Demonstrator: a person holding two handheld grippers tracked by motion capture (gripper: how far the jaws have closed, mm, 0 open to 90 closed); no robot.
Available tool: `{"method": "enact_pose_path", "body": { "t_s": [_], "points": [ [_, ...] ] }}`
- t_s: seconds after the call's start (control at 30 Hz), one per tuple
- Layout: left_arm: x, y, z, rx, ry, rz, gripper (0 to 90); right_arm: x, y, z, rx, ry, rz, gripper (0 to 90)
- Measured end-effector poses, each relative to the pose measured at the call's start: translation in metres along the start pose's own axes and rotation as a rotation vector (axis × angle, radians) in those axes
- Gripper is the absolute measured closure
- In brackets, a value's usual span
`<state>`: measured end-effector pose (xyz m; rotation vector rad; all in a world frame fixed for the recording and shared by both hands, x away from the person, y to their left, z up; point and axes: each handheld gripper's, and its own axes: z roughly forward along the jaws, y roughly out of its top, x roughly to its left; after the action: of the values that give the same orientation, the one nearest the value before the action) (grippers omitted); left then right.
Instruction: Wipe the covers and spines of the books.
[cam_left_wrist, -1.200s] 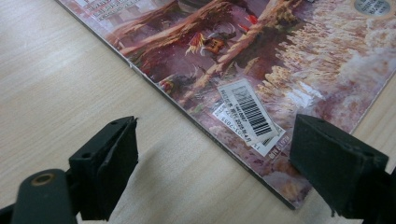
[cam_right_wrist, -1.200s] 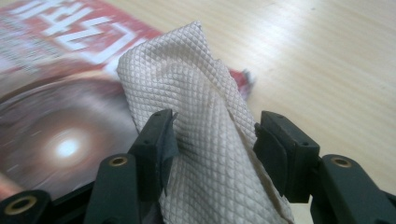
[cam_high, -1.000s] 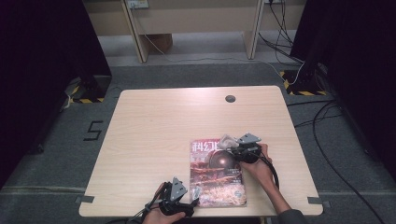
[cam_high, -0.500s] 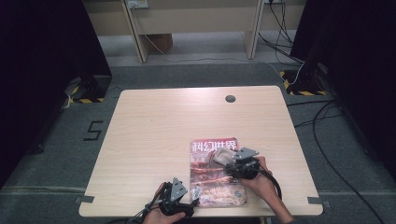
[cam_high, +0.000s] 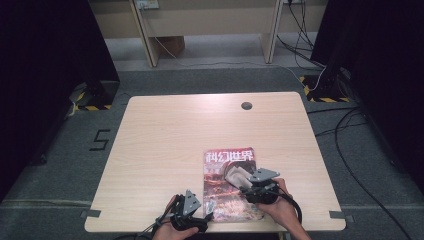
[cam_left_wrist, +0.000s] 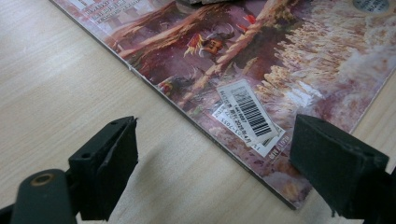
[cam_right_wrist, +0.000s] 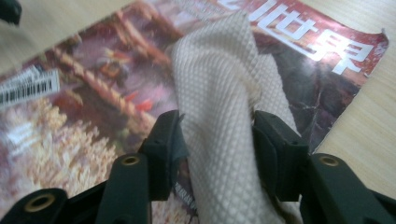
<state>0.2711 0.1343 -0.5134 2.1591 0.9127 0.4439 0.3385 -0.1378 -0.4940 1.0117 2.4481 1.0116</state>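
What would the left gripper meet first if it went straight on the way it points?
Probably the near corner of the glossy red-toned magazine, by its white barcode sticker; the open left gripper straddles that edge, though depth is uncertain.

wooden table (cam_high: 175, 145), grey floor (cam_high: 60, 165), black cables (cam_high: 350, 130)

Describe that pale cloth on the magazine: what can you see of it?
The cloth is cream, with a fine diamond weave like a waffle wipe. It is bunched into a long fold and pinched between the black jaws of the right hand-held gripper, which have just been closing on it. Its free end drapes onto the glossy cover of the magazine, below the white title, near the table's front edge.
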Motion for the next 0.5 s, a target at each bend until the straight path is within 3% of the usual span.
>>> {"method": "enact_pose_path", "body": {
  "t_s": [0.13, 0.2, 0.5],
  "points": [
    [0.000, 0.000, 0.000, -0.001, -0.004, -0.008, 14.3, -0.009, 0.005, 0.005, -0.022, 0.000, 0.024, 61.2],
    [0.000, -0.001, 0.000, -0.003, -0.003, -0.010, 14.3, -0.012, 0.007, 0.010, -0.002, 0.015, 0.025, 64.9],
    [0.000, -0.001, 0.000, -0.004, -0.003, -0.010, 14.4, -0.004, 0.000, 0.007, 0.015, 0.047, 0.007, 68.2]
  ]
}}
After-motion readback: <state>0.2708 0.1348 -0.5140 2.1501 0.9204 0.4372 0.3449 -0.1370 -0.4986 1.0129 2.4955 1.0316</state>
